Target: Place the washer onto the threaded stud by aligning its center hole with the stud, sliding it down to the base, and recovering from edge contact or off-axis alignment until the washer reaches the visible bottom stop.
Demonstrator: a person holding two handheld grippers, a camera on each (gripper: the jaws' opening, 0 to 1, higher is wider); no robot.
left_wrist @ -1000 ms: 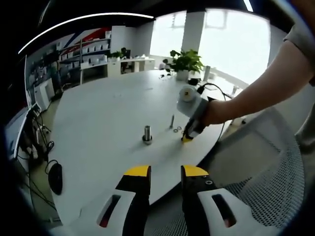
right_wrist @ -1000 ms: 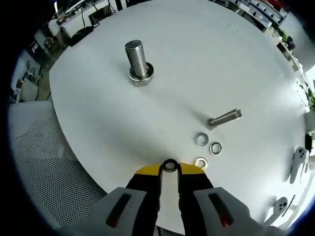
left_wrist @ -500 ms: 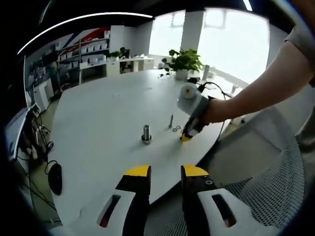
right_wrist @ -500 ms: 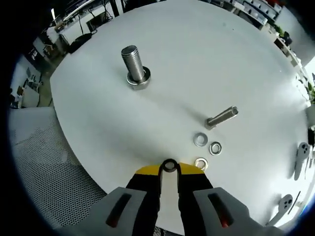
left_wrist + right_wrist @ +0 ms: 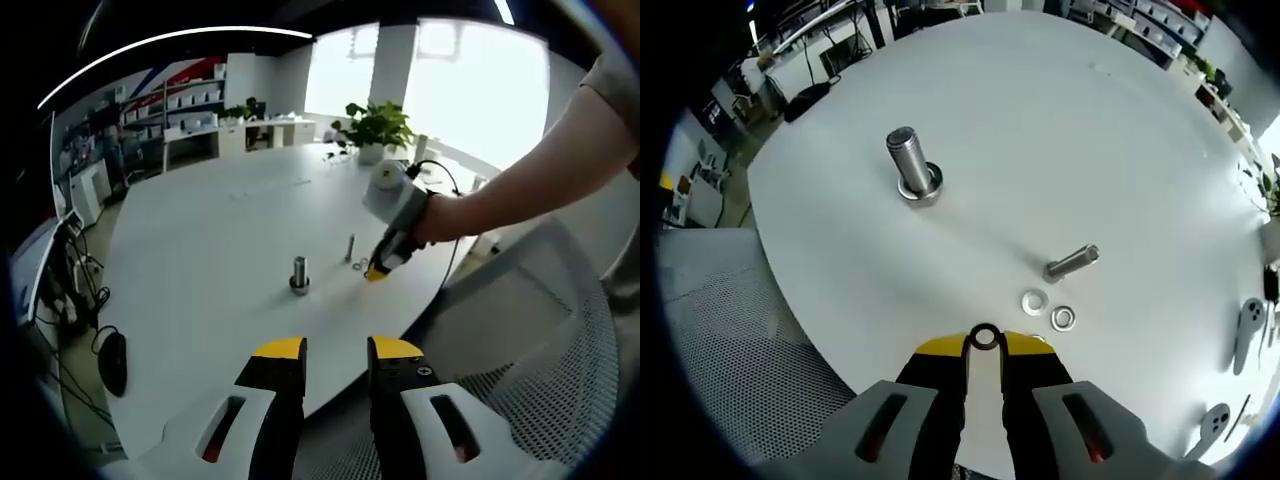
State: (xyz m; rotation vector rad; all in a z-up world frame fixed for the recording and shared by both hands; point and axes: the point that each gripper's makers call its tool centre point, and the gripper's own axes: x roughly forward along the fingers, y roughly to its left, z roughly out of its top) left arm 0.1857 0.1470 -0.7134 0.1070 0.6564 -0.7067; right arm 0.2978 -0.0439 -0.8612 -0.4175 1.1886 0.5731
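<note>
My right gripper [image 5: 985,342] is clamped on a washer [image 5: 985,336], pinched edge-on right at the yellow tips so the ring stands up with its hole facing the camera. Just past the tips and a bit to the right, two loose washers [image 5: 1048,309] lie flat on the white table [image 5: 1120,150], side by side. Right beyond them a spare bolt [image 5: 1072,263] lies on its side. Farther out and up to the left of my jaws is the threaded stud [image 5: 910,165], standing upright on its base, well apart from the washer I'm holding. Some white controller-looking things sit at the far right table edge, too small to tell more.

The left gripper view gives the wide picture the close one doesn't. My left gripper [image 5: 335,350] is back off the table edge, jaws parted with a narrow gap and nothing between them. Ahead of it the stud [image 5: 299,273] looks tiny mid-table, and my right gripper [image 5: 378,272] comes in from the right with my hand [image 5: 435,220] on it, tips hanging above the table just right of the bolt. Beyond that, a potted plant [image 5: 375,127] at the far edge and a mesh chair [image 5: 530,330] off to my right.
</note>
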